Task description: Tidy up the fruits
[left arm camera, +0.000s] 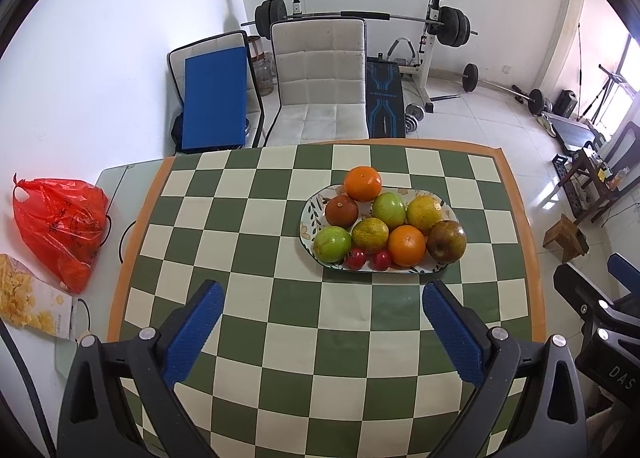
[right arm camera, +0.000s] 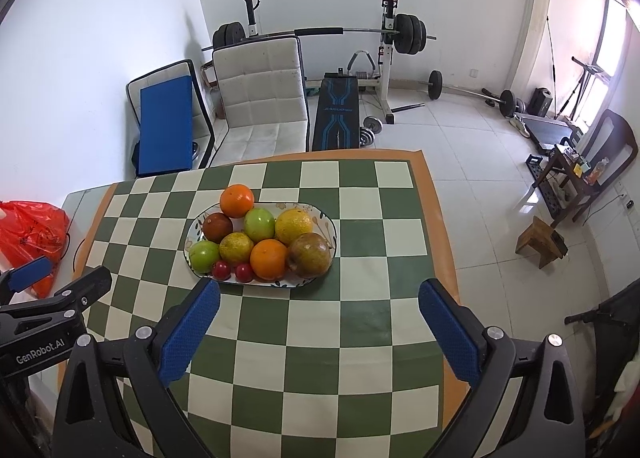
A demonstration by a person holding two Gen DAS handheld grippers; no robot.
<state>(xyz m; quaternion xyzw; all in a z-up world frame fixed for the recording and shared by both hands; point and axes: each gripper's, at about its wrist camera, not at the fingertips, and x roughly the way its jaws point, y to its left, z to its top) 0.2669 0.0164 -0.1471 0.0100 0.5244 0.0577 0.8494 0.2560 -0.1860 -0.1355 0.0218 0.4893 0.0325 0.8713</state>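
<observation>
While all fruits [left arm camera: 374,224] sit piled on oval plate [left arm camera: 448,207] at 12 o'clock on worktop [left arm camera: 240,218], left gripper [left arm camera: 322,322] and right gripper [right arm camera: 319,322] hover short, jaws wide, empty. Fits finished or unstarted sorting; any grasp: one fruit, gently, avoid toppling pile.

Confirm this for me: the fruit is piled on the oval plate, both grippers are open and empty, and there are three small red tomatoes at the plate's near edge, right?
Not quite: only two small red tomatoes sit at the near edge of the oval plate, as the left wrist view shows. The rest holds.
</observation>
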